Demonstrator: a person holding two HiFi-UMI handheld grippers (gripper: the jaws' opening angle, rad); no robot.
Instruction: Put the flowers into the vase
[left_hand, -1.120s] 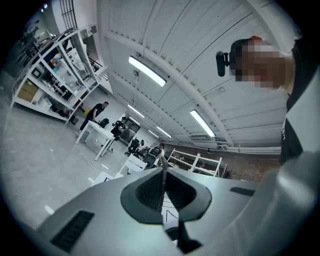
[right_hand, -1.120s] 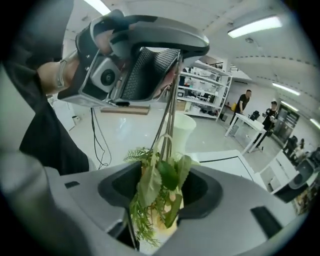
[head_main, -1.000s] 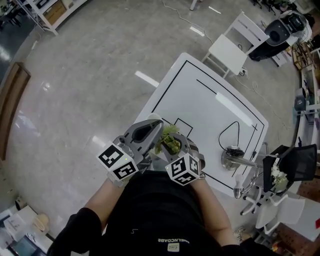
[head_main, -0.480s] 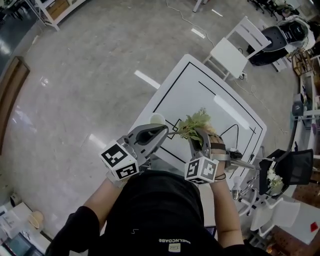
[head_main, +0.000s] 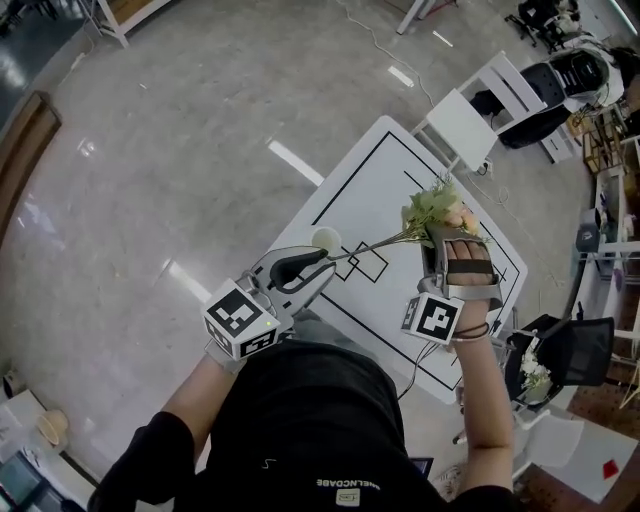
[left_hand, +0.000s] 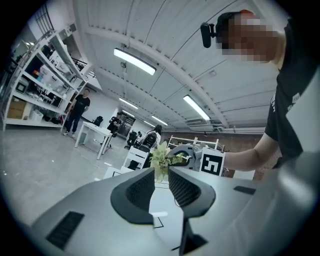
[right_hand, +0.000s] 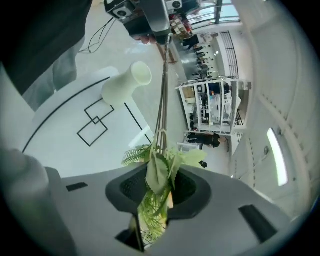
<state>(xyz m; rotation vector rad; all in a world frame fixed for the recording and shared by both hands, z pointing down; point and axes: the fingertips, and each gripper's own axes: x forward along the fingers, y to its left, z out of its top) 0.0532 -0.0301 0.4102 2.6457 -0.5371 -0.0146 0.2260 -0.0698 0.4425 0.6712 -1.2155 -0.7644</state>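
Head view shows the left gripper (head_main: 322, 266) at the left, held out level over the near left edge of the white table (head_main: 400, 165). Its jaws are opening. There is a small gap between the two pads, and they do not squeeze anything. Just past its tip, the little white vase (head_main: 325, 238) stands on the table, close to the left edge. Two black squares (head_main: 365, 262) are drawn on the table right next to the vase. Thin stems (head_main: 385, 243) run across above those squares, from the tip of the left gripper over to the right. They end in the flowers (head_main: 436, 208), a bunch with green leaves and pale blooms, held up in the air above the table and well apart from the vase. The flowers are not in the vase yet. The right gripper (head_main: 444, 238) is at the far right and points a bit down. Its jaws are closed tight on the leafy part of the bunch, with leaves and a bit of fern pinched between the pads.
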